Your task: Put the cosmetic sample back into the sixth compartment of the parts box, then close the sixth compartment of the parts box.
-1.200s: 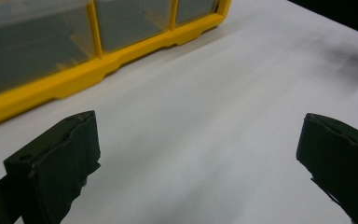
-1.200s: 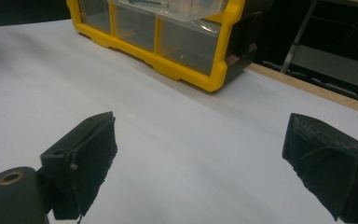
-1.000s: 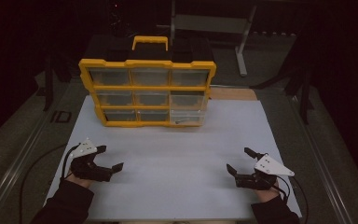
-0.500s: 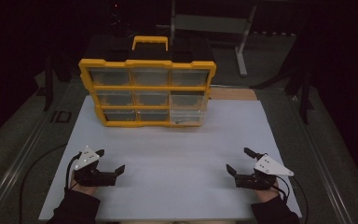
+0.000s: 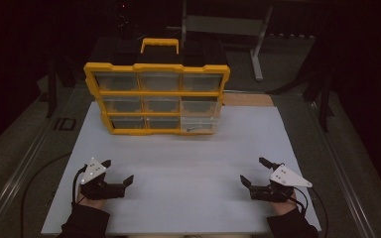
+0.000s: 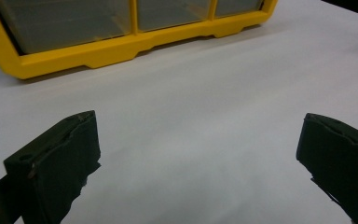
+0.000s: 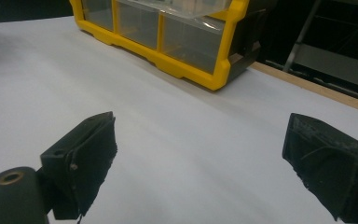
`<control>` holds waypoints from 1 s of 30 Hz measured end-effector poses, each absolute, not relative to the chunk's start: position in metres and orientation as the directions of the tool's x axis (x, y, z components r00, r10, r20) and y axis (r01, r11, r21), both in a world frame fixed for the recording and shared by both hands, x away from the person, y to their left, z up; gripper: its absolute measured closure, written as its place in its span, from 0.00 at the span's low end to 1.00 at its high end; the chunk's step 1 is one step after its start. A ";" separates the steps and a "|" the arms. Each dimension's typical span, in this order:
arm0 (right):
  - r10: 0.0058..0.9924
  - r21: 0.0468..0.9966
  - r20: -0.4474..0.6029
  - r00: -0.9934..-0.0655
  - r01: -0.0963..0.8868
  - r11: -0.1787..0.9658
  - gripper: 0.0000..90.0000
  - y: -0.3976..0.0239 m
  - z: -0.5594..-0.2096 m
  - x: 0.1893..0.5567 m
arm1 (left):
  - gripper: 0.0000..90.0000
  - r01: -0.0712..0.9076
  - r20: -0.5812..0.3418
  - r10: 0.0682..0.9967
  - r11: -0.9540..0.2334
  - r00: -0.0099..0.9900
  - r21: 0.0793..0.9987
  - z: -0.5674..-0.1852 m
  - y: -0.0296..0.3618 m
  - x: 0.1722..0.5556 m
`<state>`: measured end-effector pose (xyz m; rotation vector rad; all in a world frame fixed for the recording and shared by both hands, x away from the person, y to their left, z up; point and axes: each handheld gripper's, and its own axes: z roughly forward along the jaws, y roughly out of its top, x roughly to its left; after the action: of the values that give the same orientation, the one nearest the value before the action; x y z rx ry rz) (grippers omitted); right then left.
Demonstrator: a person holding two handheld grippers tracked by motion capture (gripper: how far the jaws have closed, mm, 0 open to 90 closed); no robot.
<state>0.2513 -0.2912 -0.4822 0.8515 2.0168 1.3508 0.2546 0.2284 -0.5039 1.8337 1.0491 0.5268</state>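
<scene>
A yellow organizer box (image 5: 157, 99) with clear drawers and a yellow handle stands upright at the far middle of the white mat (image 5: 188, 163). Its bottom-right drawer (image 5: 197, 124) sticks out a little. My left gripper (image 5: 117, 171) hovers open near the mat's front left, nothing between its jaws. My right gripper (image 5: 254, 171) is open at the front right, also empty. The left gripper view has the box's lower yellow frame (image 6: 121, 46) ahead beyond bare mat. In the right gripper view, the box's corner (image 7: 214, 70) lies ahead to the left.
A wooden strip (image 5: 248, 100) lies behind the mat to the right of the box. Metal table rails (image 5: 25, 163) run along both sides. A dark stand (image 5: 258, 44) rises in the background. Cables trail from both grippers off the front edge.
My left gripper has drawn back toward the front edge of the mat. The right gripper has barely moved.
</scene>
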 end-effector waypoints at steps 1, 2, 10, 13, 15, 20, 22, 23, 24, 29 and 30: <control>0.761 0.937 -0.104 -0.641 0.193 0.291 0.11 -0.291 -0.482 0.251 | 0.00 0.440 -0.072 0.836 -0.211 0.544 0.873 -0.504 0.228 0.254; 0.761 0.938 -0.104 -0.640 0.192 0.289 0.11 -0.291 -0.482 0.251 | 0.00 0.438 -0.064 0.839 -0.215 0.540 0.873 -0.503 0.227 0.254; 0.757 0.936 -0.100 -0.646 0.196 0.291 0.11 -0.290 -0.483 0.251 | 0.00 0.421 -0.061 0.869 -0.174 0.491 0.890 -0.498 0.230 0.249; 0.756 0.936 -0.100 -0.647 0.196 0.292 0.11 -0.290 -0.483 0.251 | 0.00 0.425 -0.066 0.869 -0.173 0.491 0.889 -0.500 0.231 0.249; 0.755 0.936 -0.101 -0.648 0.196 0.294 0.11 -0.290 -0.484 0.251 | 0.00 0.428 -0.061 0.869 -0.179 0.492 0.886 -0.500 0.231 0.250; 0.754 0.935 -0.104 -0.648 0.195 0.297 0.11 -0.290 -0.484 0.251 | 0.00 0.414 -0.049 0.861 -0.193 0.507 0.889 -0.503 0.229 0.249; 0.754 0.935 -0.103 -0.648 0.197 0.297 0.11 -0.289 -0.484 0.251 | 0.00 0.412 -0.042 0.863 -0.197 0.503 0.890 -0.503 0.227 0.248; 0.755 0.934 -0.102 -0.648 0.198 0.296 0.11 -0.289 -0.484 0.251 | 0.00 0.413 -0.043 0.863 -0.196 0.503 0.890 -0.503 0.227 0.248; 0.756 0.934 -0.103 -0.647 0.198 0.297 0.11 -0.289 -0.484 0.251 | 0.00 0.411 -0.043 0.866 -0.192 0.498 0.891 -0.503 0.227 0.248; 0.754 0.934 -0.106 -0.648 0.194 0.299 0.11 -0.289 -0.484 0.251 | 0.00 0.406 -0.037 0.866 -0.196 0.499 0.892 -0.503 0.226 0.247; 0.754 0.935 -0.106 -0.648 0.192 0.297 0.11 -0.289 -0.483 0.251 | 0.00 0.405 -0.035 0.866 -0.196 0.498 0.893 -0.503 0.226 0.247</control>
<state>0.2506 -0.2888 -0.4831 0.8405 2.0262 1.3509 0.2472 0.2260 -0.5033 1.8006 1.0683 0.6143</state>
